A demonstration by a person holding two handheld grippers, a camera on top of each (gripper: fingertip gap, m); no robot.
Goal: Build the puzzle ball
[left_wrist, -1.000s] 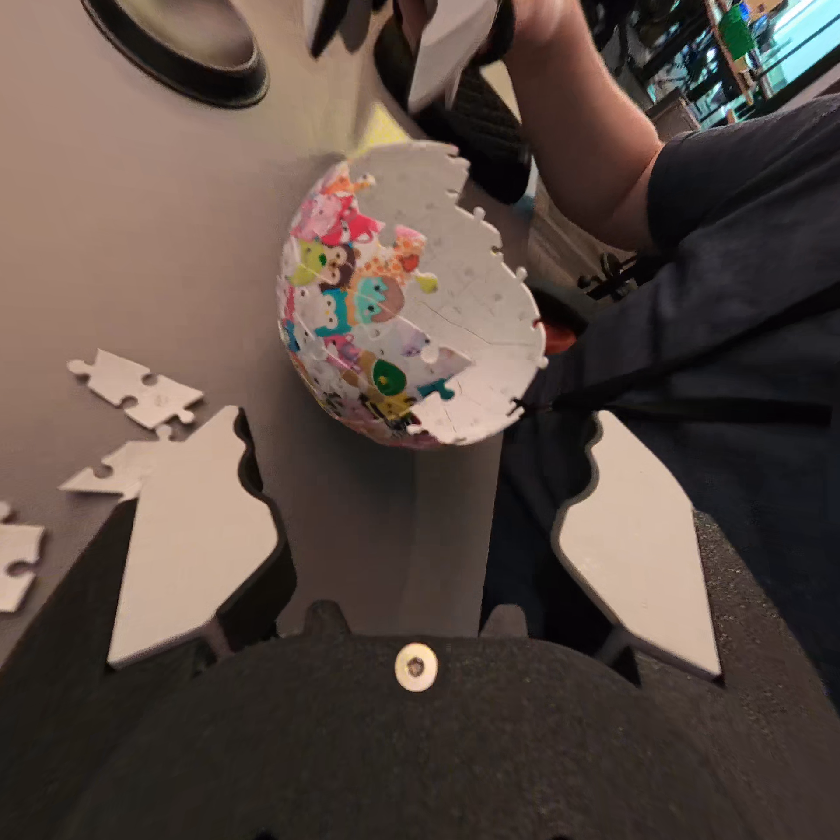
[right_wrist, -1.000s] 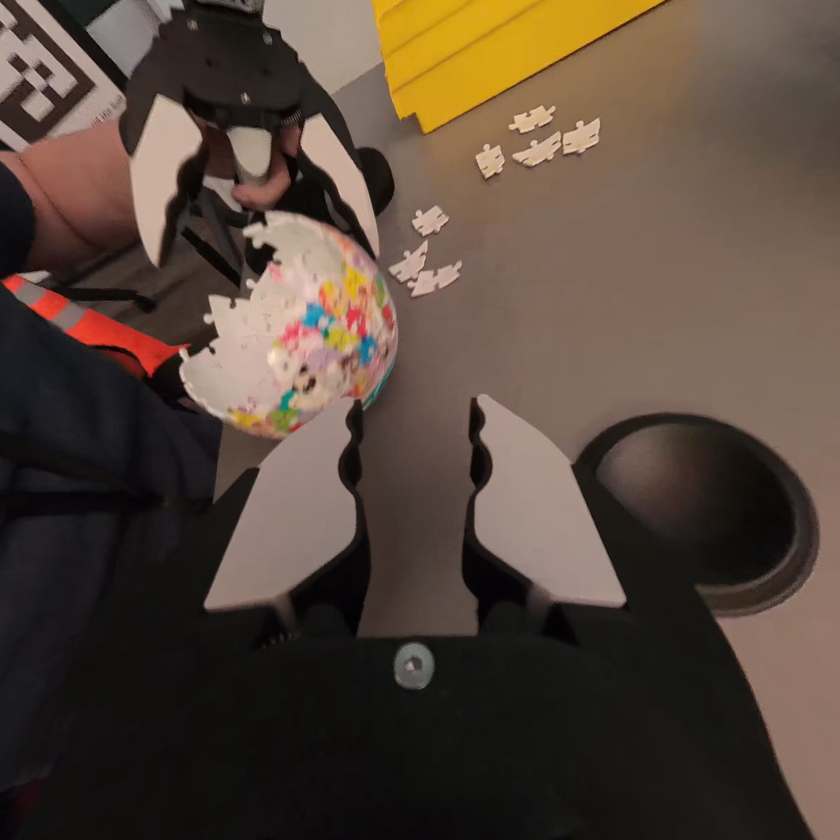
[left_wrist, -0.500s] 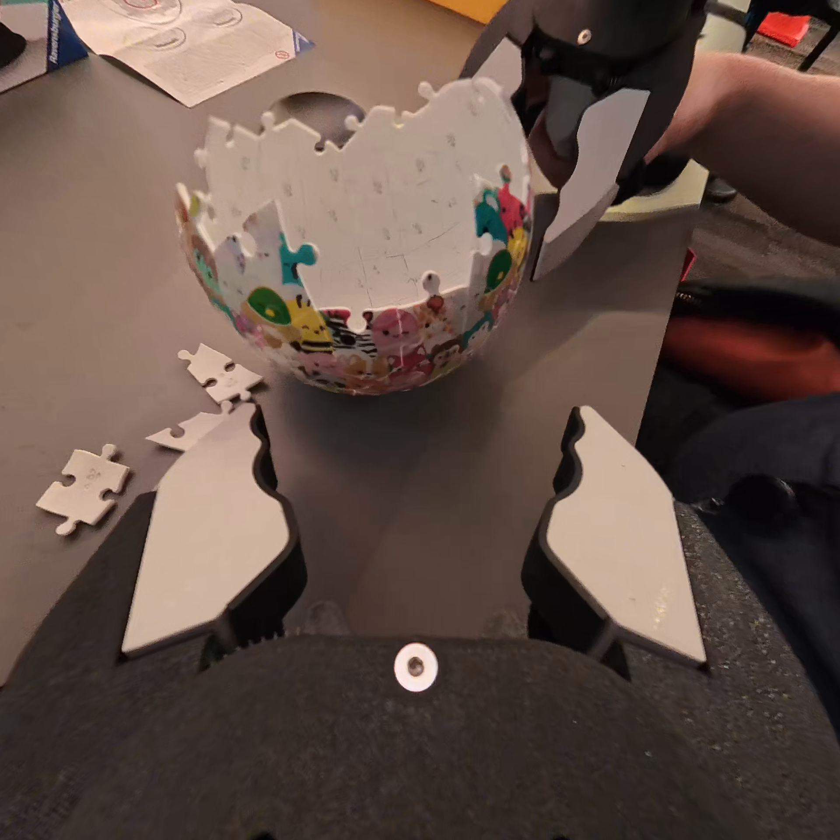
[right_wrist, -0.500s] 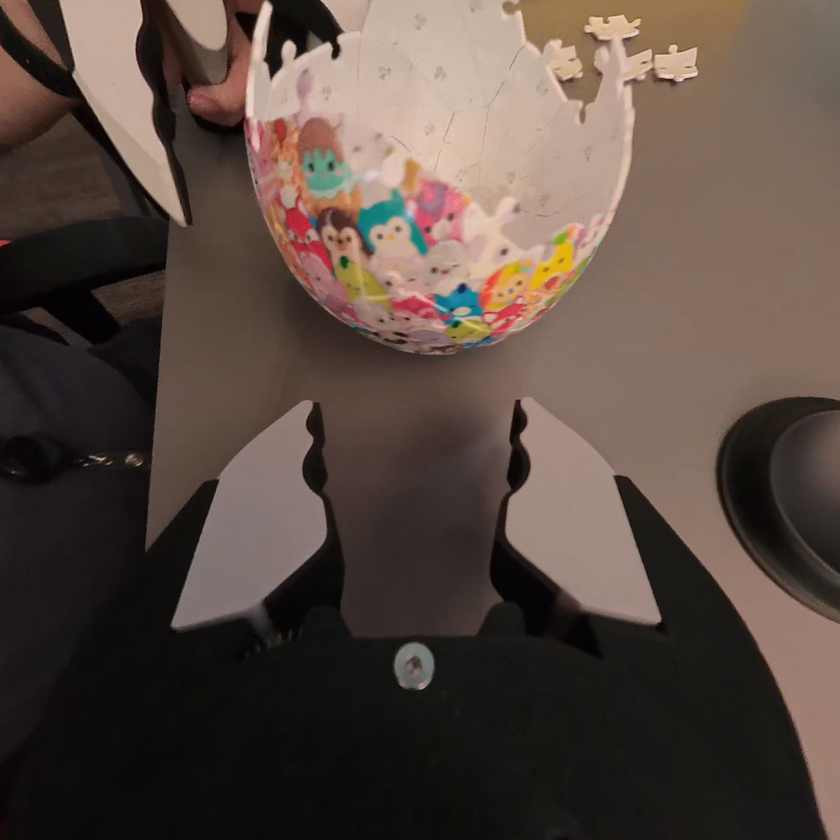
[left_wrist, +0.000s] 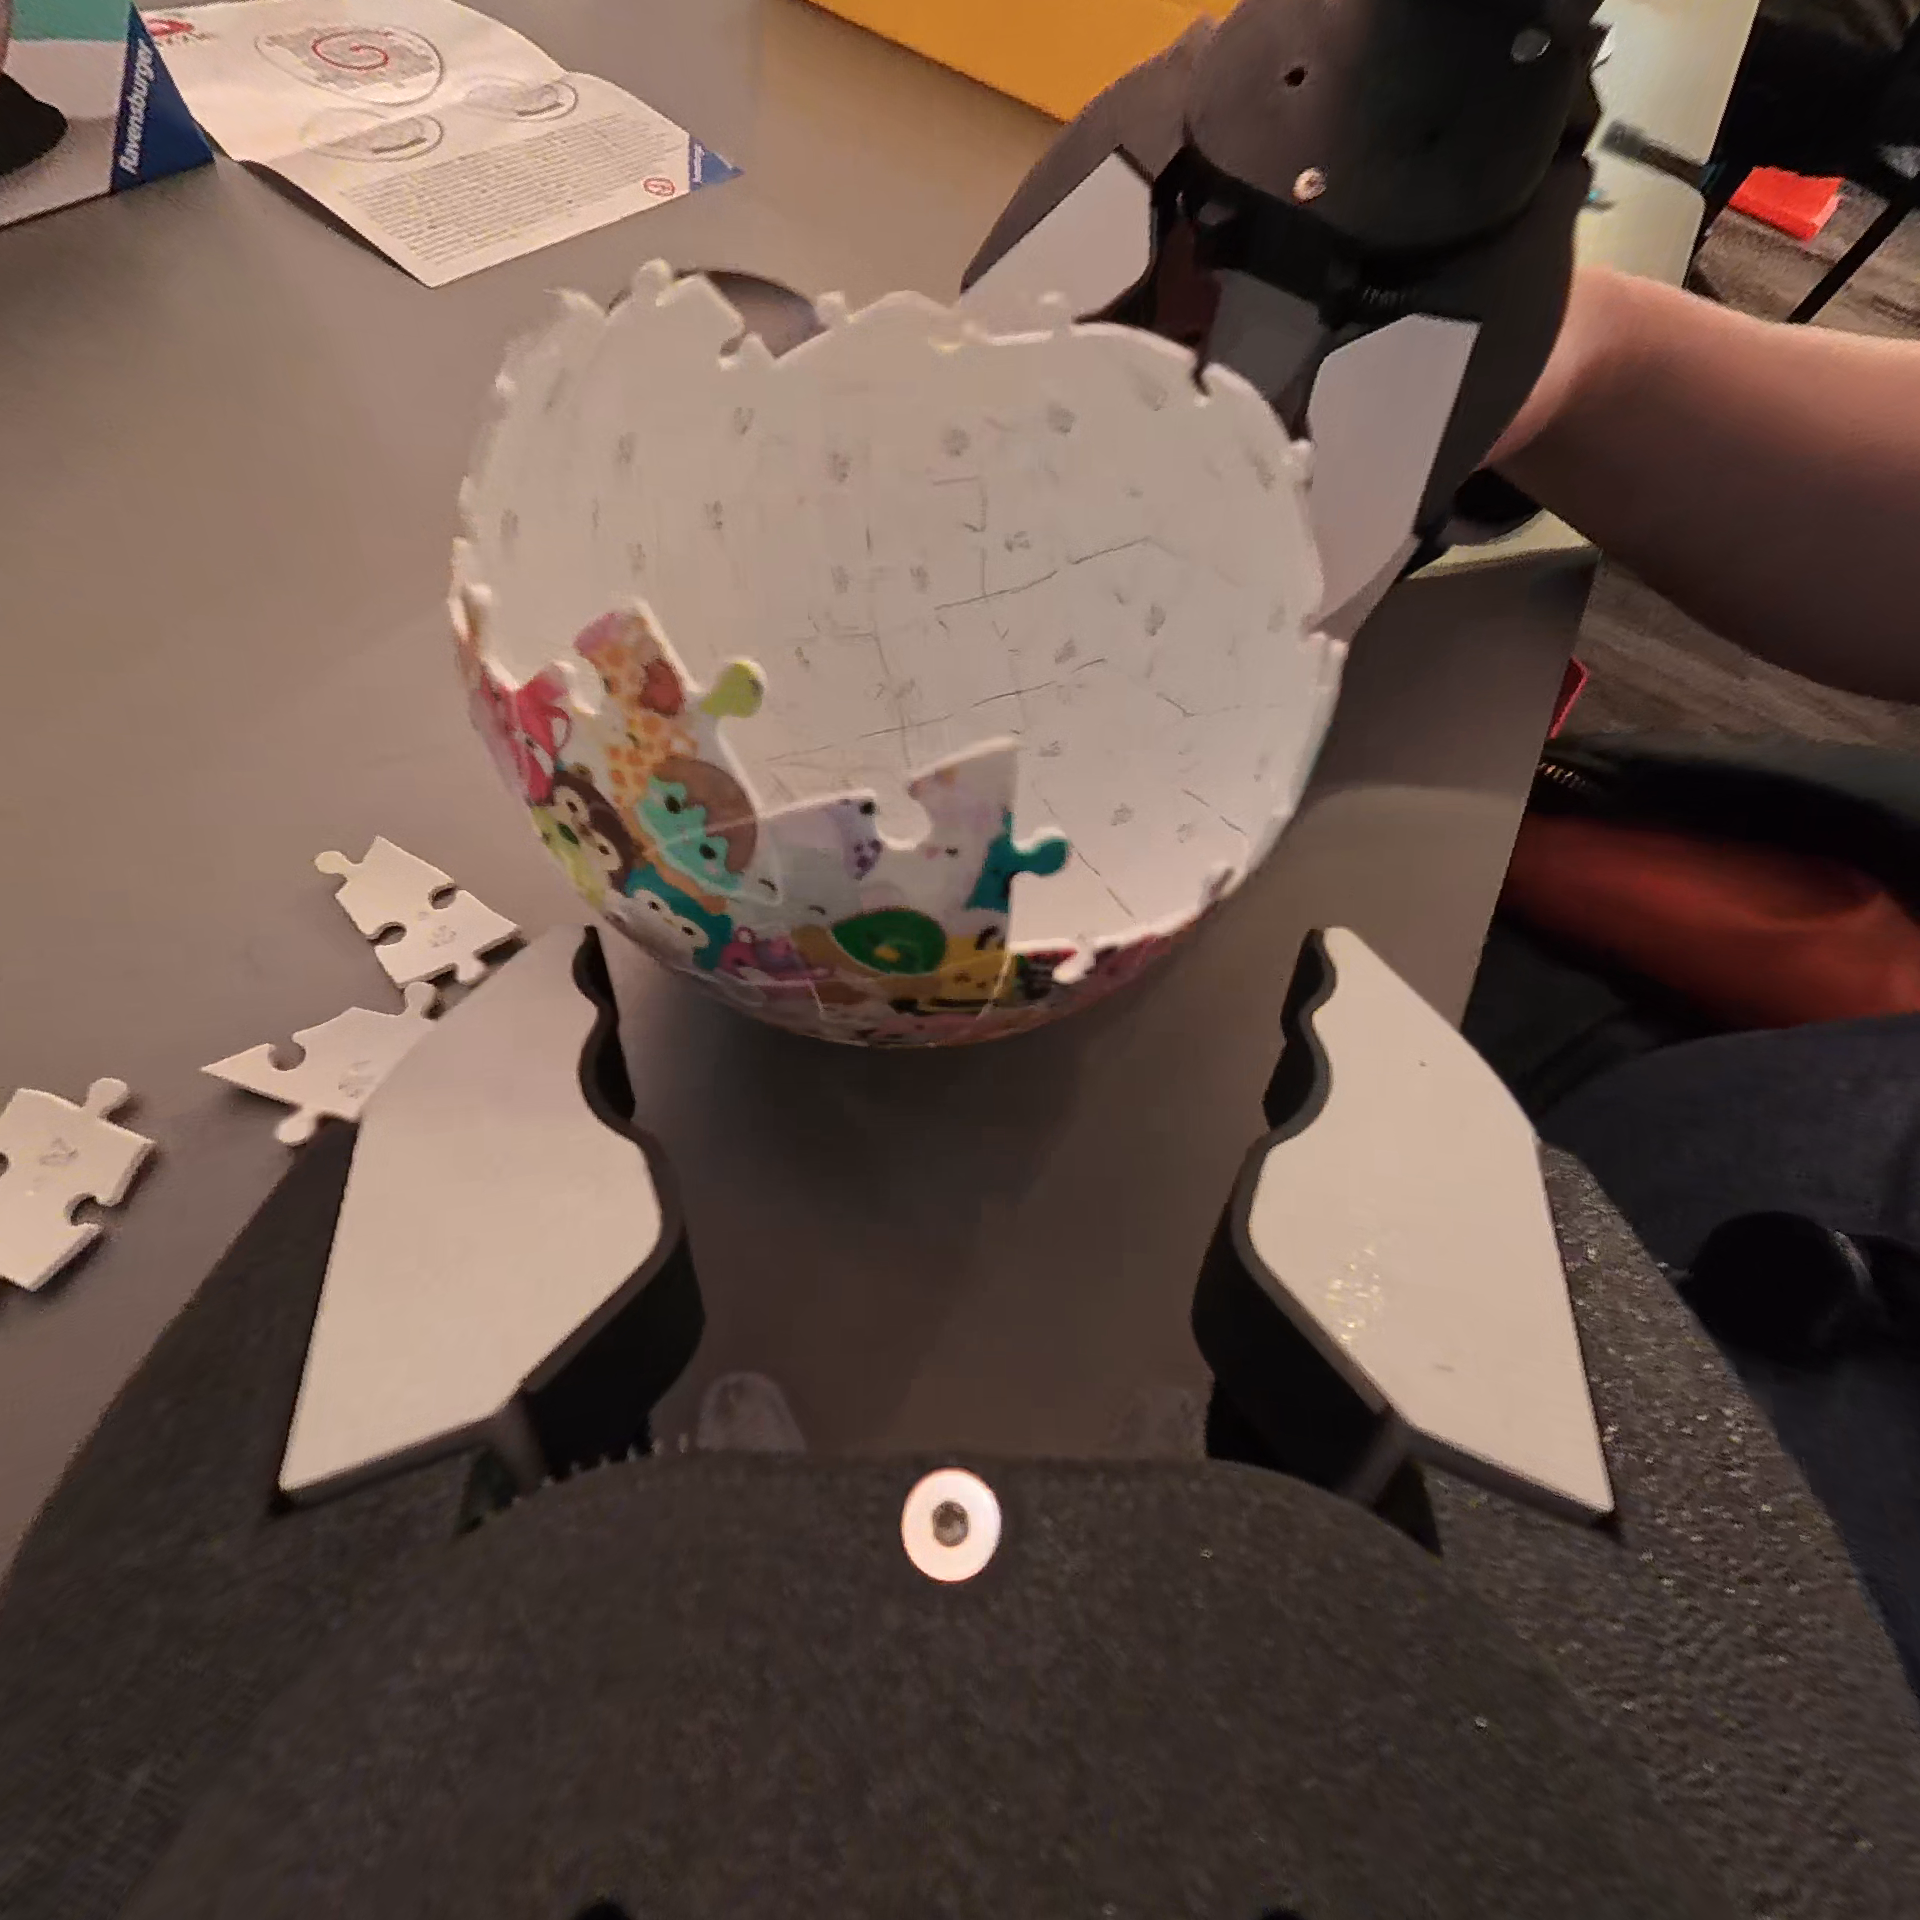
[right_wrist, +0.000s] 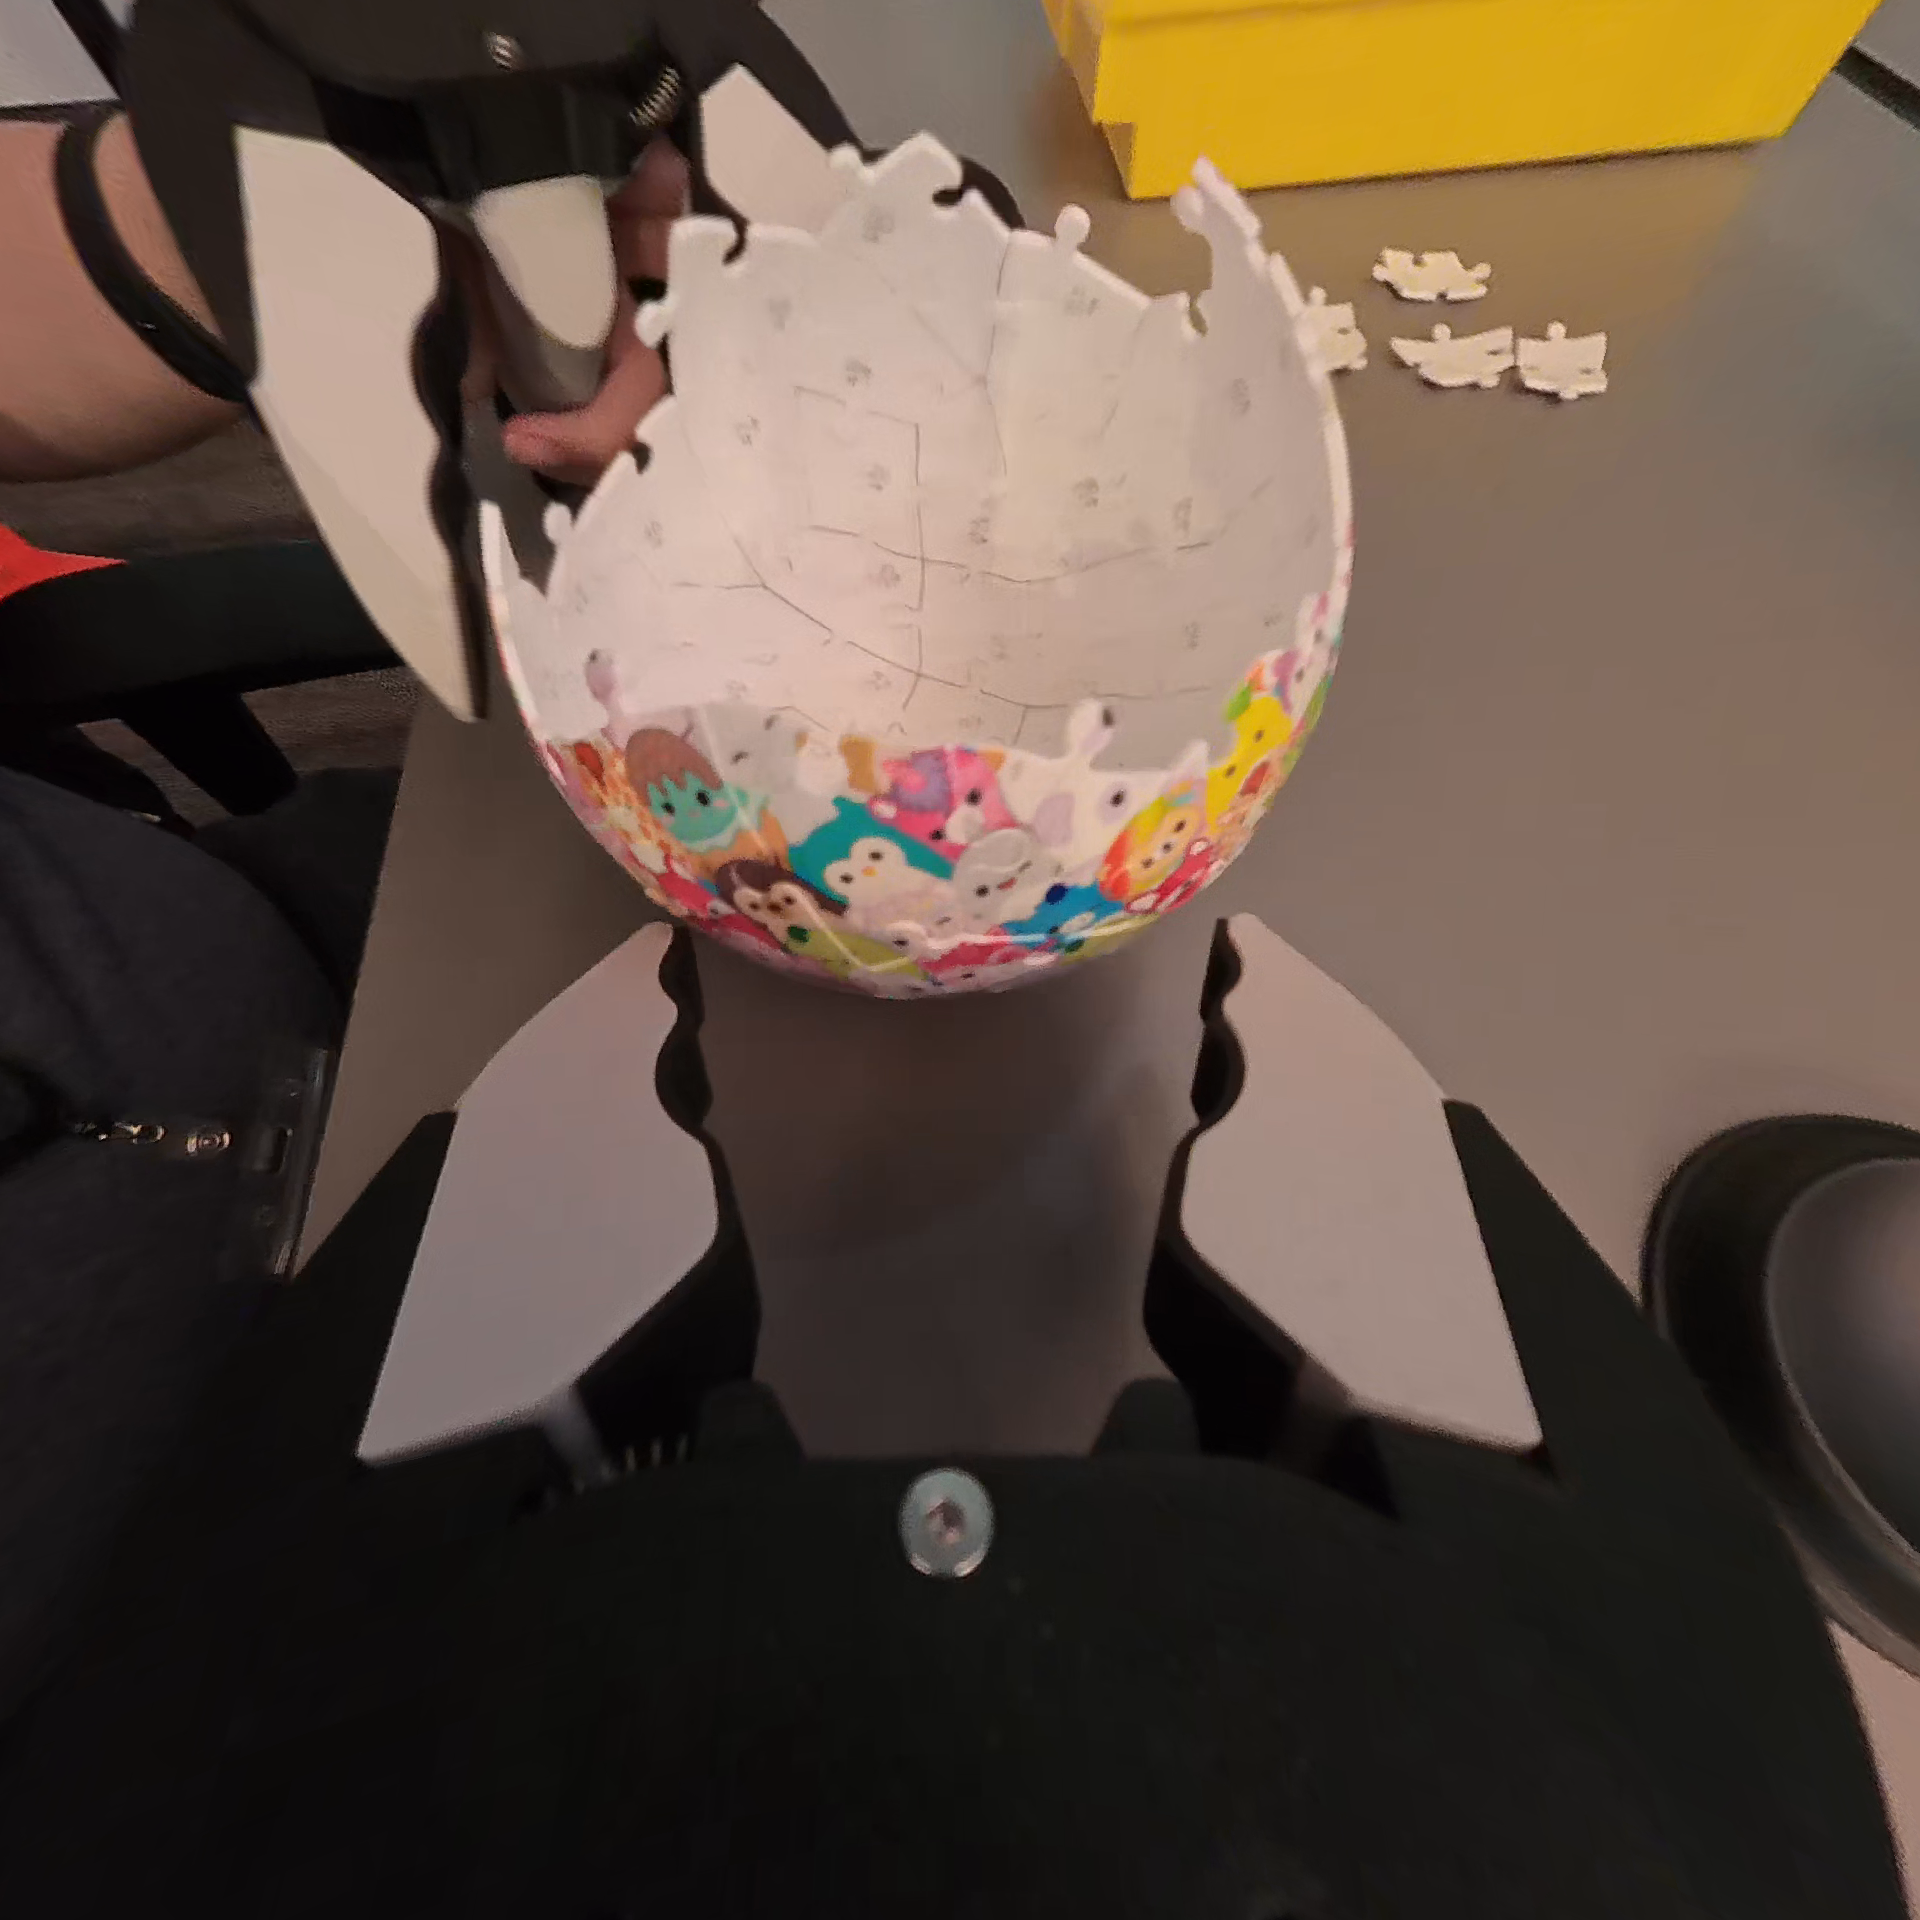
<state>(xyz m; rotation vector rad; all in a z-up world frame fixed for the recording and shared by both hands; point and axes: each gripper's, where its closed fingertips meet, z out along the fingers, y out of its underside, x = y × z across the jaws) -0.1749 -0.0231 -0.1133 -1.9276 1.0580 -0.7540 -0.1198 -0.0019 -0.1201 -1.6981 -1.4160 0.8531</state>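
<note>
The half-built puzzle ball (left_wrist: 894,582) stands on the grey table (left_wrist: 208,499) as an open bowl, white inside with colourful cartoon animals outside. It also shows in the right wrist view (right_wrist: 966,540). My left gripper (left_wrist: 956,945) is open and empty, with its fingertips on either side of the ball's near bottom. My right gripper (right_wrist: 945,930) is open and empty at the opposite side of the ball, fingertips level with its base. Each gripper shows beyond the ball in the other's view. Loose white pieces (left_wrist: 416,914) lie left of the ball, and more loose pieces (right_wrist: 1455,353) show in the right wrist view.
A yellow box (right_wrist: 1455,83) stands at the back. A paper leaflet (left_wrist: 447,135) and a puzzle carton (left_wrist: 104,135) lie far left. A black round stand (right_wrist: 1818,1351) sits to my right gripper's right. The table edge (left_wrist: 1538,831) and the person's lap are close by.
Both grippers have closed in on the ball from opposite sides. My right gripper's jaws have opened wider. The ball looks turned a little between frames.
</note>
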